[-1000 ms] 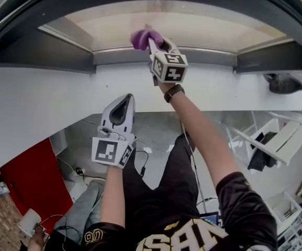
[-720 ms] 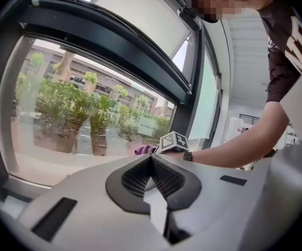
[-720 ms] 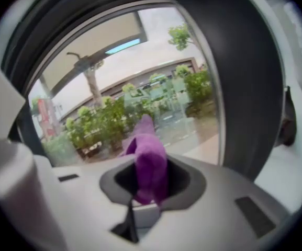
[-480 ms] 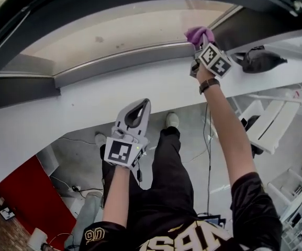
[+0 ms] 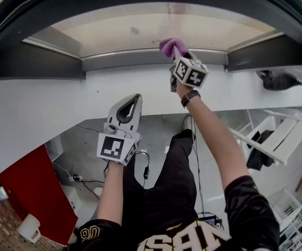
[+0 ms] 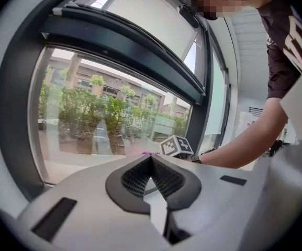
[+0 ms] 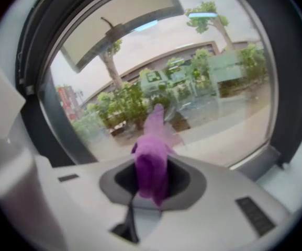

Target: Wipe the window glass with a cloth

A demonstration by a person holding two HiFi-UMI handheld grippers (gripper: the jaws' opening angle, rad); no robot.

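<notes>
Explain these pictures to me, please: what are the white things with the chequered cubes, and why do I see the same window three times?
There is no robot here. A person holds a two-jaw gripper in each hand, and the cubes with square markers are parts of those grippers. One picture comes from a camera on the person's head, looking steeply down along the arms. The other two come from cameras that ride on each gripper and look along its jaws, so the window shows from three places. The right gripper is shut on a purple cloth and holds it up to the window glass; the cloth's tip seems to touch the pane. The left gripper is shut with nothing in it, held back near the white sill. Beyond the glass stand shrubs.
</notes>
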